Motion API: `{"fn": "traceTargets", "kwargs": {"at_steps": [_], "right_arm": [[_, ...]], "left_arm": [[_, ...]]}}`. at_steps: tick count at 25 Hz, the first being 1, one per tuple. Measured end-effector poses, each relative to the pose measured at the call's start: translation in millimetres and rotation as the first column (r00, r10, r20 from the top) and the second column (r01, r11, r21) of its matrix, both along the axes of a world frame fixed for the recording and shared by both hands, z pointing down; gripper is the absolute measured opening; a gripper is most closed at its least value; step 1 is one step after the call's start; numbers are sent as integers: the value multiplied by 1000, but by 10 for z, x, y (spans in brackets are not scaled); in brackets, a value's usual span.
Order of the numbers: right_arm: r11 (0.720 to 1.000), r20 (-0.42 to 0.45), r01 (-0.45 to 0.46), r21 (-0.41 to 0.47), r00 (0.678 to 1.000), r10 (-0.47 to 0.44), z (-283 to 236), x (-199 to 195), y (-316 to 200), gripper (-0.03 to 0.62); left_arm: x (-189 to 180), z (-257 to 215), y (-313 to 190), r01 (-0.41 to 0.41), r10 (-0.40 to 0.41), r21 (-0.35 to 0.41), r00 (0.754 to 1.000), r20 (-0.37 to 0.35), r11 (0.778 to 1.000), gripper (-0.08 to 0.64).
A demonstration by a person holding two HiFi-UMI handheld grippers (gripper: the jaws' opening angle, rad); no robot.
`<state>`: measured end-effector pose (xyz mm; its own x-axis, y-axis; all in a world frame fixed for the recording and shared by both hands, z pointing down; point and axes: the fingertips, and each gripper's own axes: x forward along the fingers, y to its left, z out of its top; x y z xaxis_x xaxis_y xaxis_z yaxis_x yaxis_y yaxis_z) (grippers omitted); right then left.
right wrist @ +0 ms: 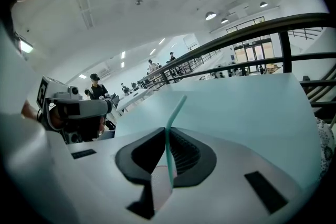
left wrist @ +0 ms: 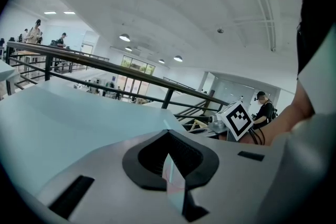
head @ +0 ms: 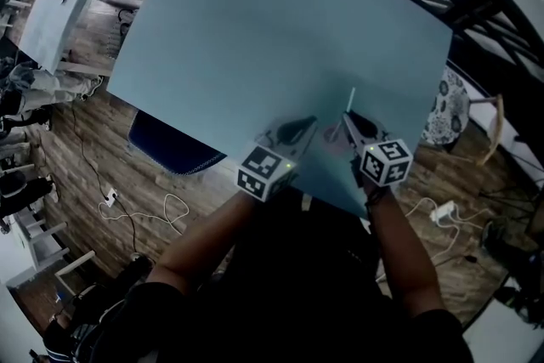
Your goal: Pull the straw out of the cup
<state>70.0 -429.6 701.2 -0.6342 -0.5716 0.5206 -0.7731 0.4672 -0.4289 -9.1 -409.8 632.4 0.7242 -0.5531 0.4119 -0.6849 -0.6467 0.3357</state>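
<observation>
1. Pinching the teal straw (right wrist: 176, 110), the right gripper (right wrist: 167, 132) has its jaws drawn in on the stem. The stem runs up between the pads and leans away above them.
2. Below that grip, the straw's lower part runs down into the clear, pink-tinted cup (right wrist: 159, 186), which sits just under the right jaws.
3. The left gripper (left wrist: 168, 134) is clamped on the cup: a pale, see-through strip of its wall is squeezed between the dark pads.
4. From the head view, both grippers meet tip to tip at the near corner of the light blue table (head: 255, 38). The cup is between them, and the straw's top pokes up beside the right one.
</observation>
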Motion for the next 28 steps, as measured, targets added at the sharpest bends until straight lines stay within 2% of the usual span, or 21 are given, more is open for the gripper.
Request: {"fn": "traceTargets", "kwargs": {"at_steps": [9, 17, 28], "right_arm": [[999, 13, -2, 48, 1000, 1, -297, -42, 51, 38], [992, 39, -42, 117, 999, 38, -628, 74, 117, 38], [976, 80, -78, 203, 995, 63, -1331, 5, 466, 38]], "left_arm": [[-138, -112, 33, 22, -21, 12, 1000, -6, 1000, 12], [-208, -267, 59, 23, -22, 59, 1000, -17, 998, 12], [-256, -678, 423, -17, 21, 95, 999, -50, 995, 12]]}}
